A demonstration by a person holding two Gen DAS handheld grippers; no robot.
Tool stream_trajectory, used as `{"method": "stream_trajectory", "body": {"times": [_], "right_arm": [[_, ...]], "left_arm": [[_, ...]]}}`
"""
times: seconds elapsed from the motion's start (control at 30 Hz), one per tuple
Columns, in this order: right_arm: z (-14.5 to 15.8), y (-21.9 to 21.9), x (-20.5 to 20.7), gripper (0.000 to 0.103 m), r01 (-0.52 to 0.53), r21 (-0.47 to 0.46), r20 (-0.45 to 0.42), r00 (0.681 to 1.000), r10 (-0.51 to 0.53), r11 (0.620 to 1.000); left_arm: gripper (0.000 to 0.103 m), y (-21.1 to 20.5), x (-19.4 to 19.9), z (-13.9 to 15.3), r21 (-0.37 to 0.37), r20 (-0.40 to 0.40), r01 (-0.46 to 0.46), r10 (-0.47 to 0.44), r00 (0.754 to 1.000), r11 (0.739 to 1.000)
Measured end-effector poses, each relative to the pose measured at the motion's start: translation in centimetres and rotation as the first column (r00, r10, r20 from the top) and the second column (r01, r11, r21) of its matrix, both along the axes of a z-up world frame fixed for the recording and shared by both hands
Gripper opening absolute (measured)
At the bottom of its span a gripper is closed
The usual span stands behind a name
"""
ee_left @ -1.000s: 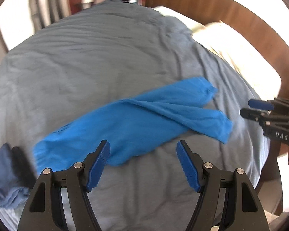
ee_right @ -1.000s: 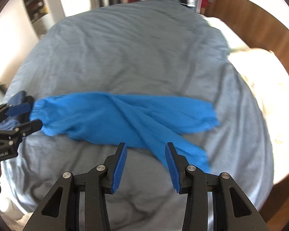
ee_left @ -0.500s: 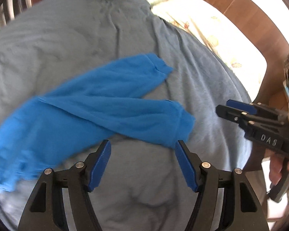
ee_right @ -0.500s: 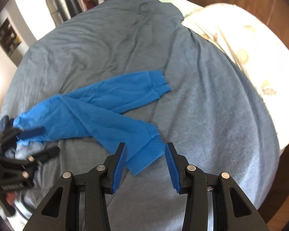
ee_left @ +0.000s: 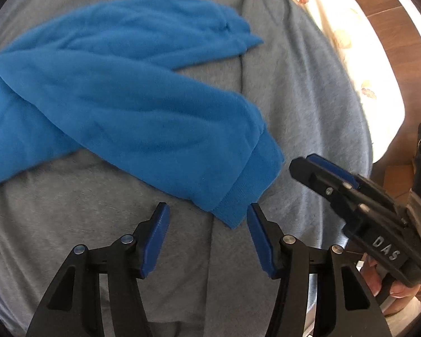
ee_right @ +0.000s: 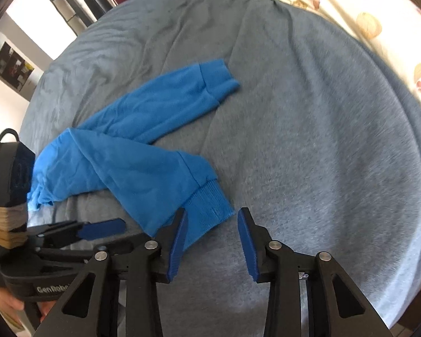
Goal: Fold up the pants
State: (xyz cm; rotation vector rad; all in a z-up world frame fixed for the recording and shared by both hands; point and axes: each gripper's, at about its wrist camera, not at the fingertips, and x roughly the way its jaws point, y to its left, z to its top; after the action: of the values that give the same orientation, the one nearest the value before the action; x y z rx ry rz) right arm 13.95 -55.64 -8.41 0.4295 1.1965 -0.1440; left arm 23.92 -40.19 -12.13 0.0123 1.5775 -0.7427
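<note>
Blue pants (ee_left: pixel 120 95) lie on a grey bedspread (ee_left: pixel 308 90), legs spread in a V. The near leg's ribbed cuff (ee_left: pixel 244 193) lies just in front of my left gripper (ee_left: pixel 207 216), which is open and empty. In the right wrist view the same cuff (ee_right: pixel 207 205) sits just ahead of my right gripper (ee_right: pixel 212 219), also open and empty. The far leg's cuff (ee_right: pixel 216 81) lies further up the bed. The right gripper shows at the right of the left wrist view (ee_left: pixel 306 165); the left gripper shows at the left of the right wrist view (ee_right: pixel 103 229).
A cream patterned pillow or sheet (ee_right: pixel 365 16) lies along the bed's far right side by a wooden headboard (ee_left: pixel 393 5). Dark racks and furniture (ee_right: pixel 81 2) stand beyond the far end of the bed.
Both grippers have moved right and down along the pants to the near leg's cuff, which now looms large just ahead of them. Both stay open.
</note>
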Motion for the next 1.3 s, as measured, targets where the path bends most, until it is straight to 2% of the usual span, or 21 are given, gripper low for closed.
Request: {"method": "stream_trajectory", "body": {"times": [0.3,0.53,0.6,0.63,0.73,1.03,1.17,1.3], "right_arm": [[-2.1,-1.3,0.7,0.028,0.004,0.074,-0.01,1.0,-0.003,0.997],[-4.2,-1.4,1.6,0.026,0.011,0.131,-0.043,0.999,-0.005,0.991],[-4.7,-1.5,1.6,0.023,0.025,0.156,-0.055,0.998,-0.017,0.987],[-4.8,-1.5,1.6,0.016,0.029,0.164,-0.063,0.998,-0.019,0.986],[-4.6,-1.6,1.6,0.005,0.029,0.15,-0.071,0.997,-0.019,0.988],[-0.3,-2.3,2.5,0.004,0.074,0.119,0.046,0.996,-0.08,0.99],[1.3,-3.4,4.2,0.004,0.088,0.079,0.1,0.99,-0.095,0.993],[2.3,-4.9,6.1,0.004,0.099,0.044,0.133,0.986,-0.104,0.994]], "left_arm": [[0.053,-0.8,0.8,-2.0,0.007,-0.039,-0.04,0.041,0.998,0.999],[0.023,-0.8,1.1,-1.9,-0.014,-0.039,-0.022,0.022,0.999,1.0],[0.021,-0.9,1.3,-1.2,-0.013,-0.026,-0.014,0.014,1.0,1.0],[0.021,-0.9,1.3,-0.8,-0.015,-0.017,-0.008,0.008,1.0,1.0],[0.019,-1.3,1.9,0.9,-0.03,0.019,0.014,-0.013,1.0,0.999],[0.015,-4.1,5.6,6.6,-0.135,0.191,0.086,-0.059,0.98,0.987],[0.015,-5.9,7.6,7.7,-0.134,0.258,0.135,-0.096,0.961,0.982],[0.015,-7.5,9.6,7.6,-0.112,0.292,0.175,-0.136,0.947,0.978]]}}
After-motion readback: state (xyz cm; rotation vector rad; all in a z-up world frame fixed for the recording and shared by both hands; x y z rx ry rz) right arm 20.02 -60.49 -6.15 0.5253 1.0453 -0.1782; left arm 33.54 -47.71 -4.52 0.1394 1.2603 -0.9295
